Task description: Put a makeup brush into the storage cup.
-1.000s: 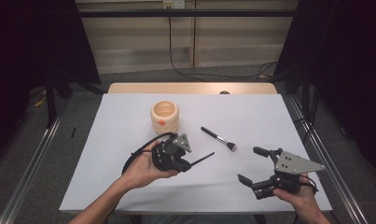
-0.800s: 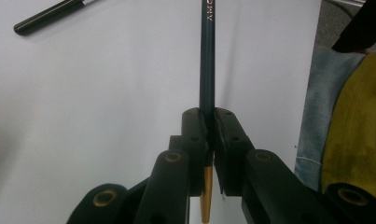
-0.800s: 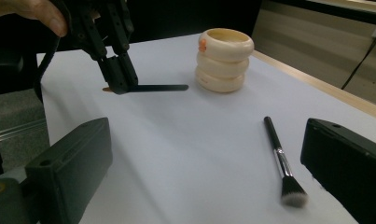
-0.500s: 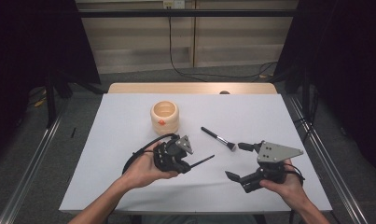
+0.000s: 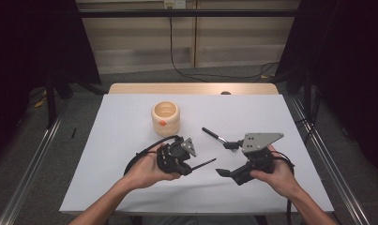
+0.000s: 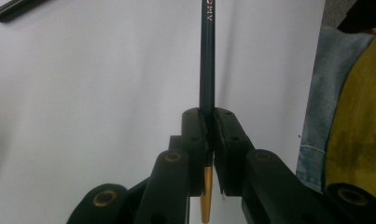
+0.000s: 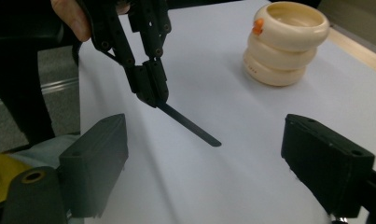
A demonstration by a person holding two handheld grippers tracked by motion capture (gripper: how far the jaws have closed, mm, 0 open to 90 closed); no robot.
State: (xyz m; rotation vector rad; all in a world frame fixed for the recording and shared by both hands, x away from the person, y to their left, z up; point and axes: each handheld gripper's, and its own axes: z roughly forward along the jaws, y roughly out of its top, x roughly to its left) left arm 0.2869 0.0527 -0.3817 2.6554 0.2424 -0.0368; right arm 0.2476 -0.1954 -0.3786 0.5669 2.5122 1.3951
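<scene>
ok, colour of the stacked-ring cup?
Cream with a small orange spot, clearest in the right gripper view: cup.

White-topped table (image 5: pixel 130 140); cream ringed holder (image 5: pixel 165 118) and black brush (image 5: pixel 215 136) upon it

- The white table top (image 5: pixel 107 154) is left bare along its whole left side and across the far edge, so wide room is offered there.
- The middle is blocked by a cream ringed holder (image 5: pixel 165 118), standing upright, well apart from both hands.
- A black brush (image 5: pixel 215 136) lies flat to the holder's right, just beside the right gripper (image 5: pixel 226 159) (its jaws are spread wide).
- A thin dark pencil (image 5: pixel 204 163) is held out sideways by the left gripper (image 5: pixel 191 167), clamped between closed jaws; the gap between the two grippers is partly barred by it.
- Near the front edge, a clear strip is seen between the forearms.
</scene>
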